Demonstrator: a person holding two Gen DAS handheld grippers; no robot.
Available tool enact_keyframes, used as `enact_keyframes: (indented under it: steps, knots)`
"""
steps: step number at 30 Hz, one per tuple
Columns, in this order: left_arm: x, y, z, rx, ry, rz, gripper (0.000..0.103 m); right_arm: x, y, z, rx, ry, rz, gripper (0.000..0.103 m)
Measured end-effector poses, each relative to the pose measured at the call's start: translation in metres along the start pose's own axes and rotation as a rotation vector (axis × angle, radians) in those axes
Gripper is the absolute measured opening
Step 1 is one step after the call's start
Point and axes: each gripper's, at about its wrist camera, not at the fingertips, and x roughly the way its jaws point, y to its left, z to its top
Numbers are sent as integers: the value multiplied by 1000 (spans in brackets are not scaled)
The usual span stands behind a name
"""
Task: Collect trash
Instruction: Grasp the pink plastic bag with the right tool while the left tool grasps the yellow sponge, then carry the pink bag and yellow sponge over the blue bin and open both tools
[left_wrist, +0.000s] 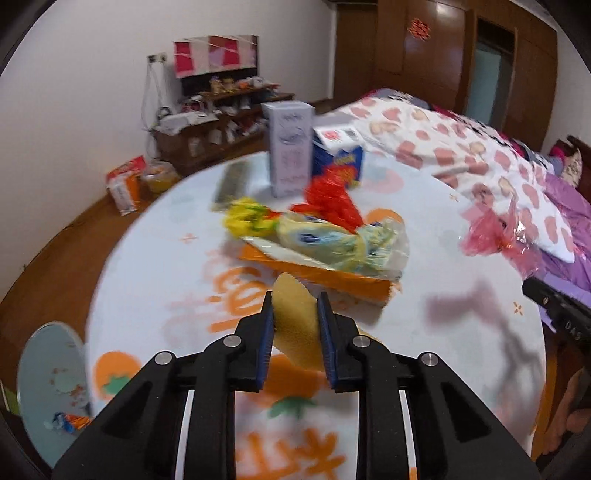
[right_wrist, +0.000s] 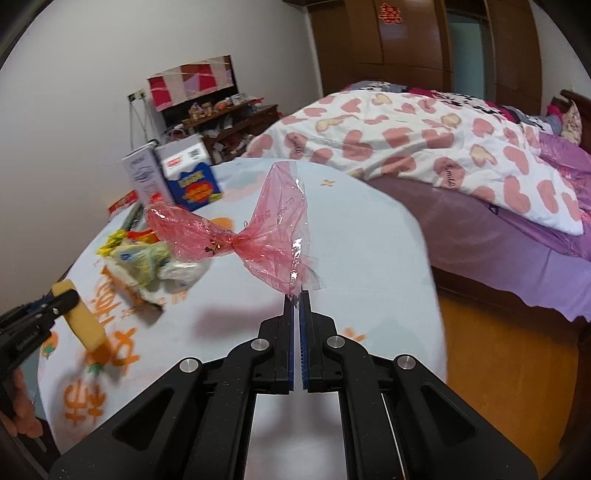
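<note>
The left hand-held gripper (left_wrist: 295, 314) is clenched on a yellow sponge-like scrap (left_wrist: 295, 325), lifted above the counter (left_wrist: 155, 266), just in front of the orange tray (left_wrist: 332, 273). The right hand-held gripper (right_wrist: 297, 299) pinches a pink cellophane wrapper (right_wrist: 258, 229), raised off the counter to the right of the tray. Both hold trash, so the step in hand looks like carrying it off. A light blue bin (left_wrist: 51, 369) sits below the counter's edge, left of the tray, and seems the likely drop spot. More wrappers (left_wrist: 325, 229) remain heaped on the tray.
</note>
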Motion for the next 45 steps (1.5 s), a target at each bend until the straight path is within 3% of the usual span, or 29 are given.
enact_keyframes:
  steps: [6,15,30,45]
  knots:
    - [-26,37,-15,-32,-9,132,23,-9,41,-12,-53,11,66,4]
    - [-58,89,-40,-89,-23,257,24,-15,103,-34,-143,54,146,4]
    - [-99,170,-80,-223,-23,380,24,-25,194,-60,-292,88,270,4]
    - [-119,230,-112,-341,-29,441,24,-28,269,-80,-421,98,316,4]
